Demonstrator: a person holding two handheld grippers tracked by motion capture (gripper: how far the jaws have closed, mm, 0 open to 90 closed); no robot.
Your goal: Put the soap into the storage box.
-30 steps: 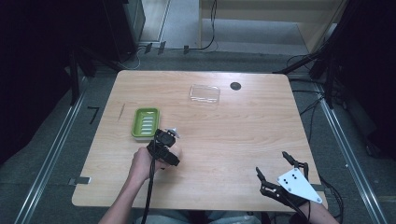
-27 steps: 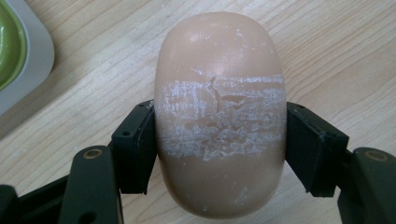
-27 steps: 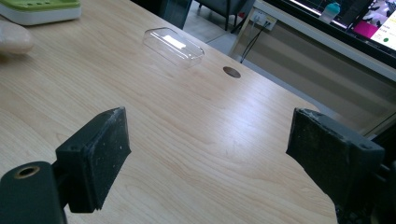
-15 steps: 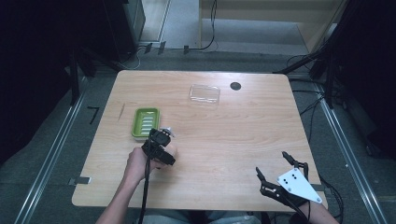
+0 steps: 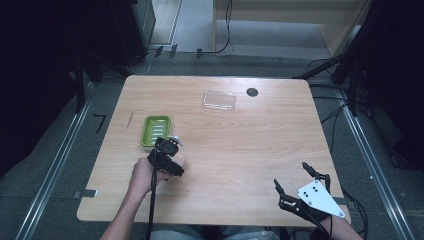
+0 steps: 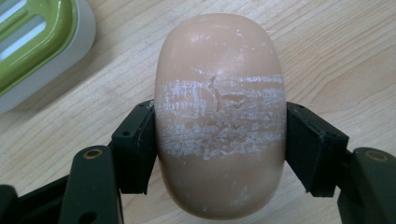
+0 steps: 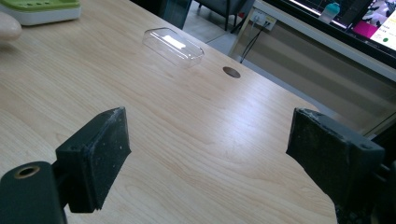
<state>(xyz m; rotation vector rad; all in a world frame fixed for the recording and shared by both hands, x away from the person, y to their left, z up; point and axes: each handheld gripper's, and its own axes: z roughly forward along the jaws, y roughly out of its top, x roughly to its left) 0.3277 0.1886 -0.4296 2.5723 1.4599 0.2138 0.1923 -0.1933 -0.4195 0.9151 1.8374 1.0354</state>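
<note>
- Shifted since a sec ago: left tongs (image 5: 172,143) w/ the soap bar (image 6: 219,116) have slid a short way leftward and toward the person's edge of the bench (image 5: 250,150), ending just beside the near right corner of the green soap dish (image 5: 156,131); right tongs show no change.
- Likely meaning: soap is in transit to the dish, not yet seated in it. It sits low over bare wood, dish just off to the side, so the drop-in is prob. the next step.
- Soap dish, far left: lime-green slotted insert in a pale grey outer tray, glossy plastic, rounded corners, ridged drain slats.
- Left tongs, clamped on the soap: black pads press both long flanks at mid-body.
- Soap: peach-beige, smooth oval, waxy matte skin; a chalky white band of scuffs and fine cracks runs across the middle where the pads bite. Looks slippery if squeezed off-centre.
- Bench: pale wood-grain top, satin finish, light glare.
- Clear lid (image 5: 219,100), centre rear: transparent thin plastic, rounded rectangle, lying flat, well apart from the dish.
- Small dark round hole (image 5: 252,92) just right of the lid.
- Right tongs (image 5: 302,182), near right corner: jaws spread wide, nothing between the rough black pads (image 7: 100,149), hovering idle over bare wood.
</note>
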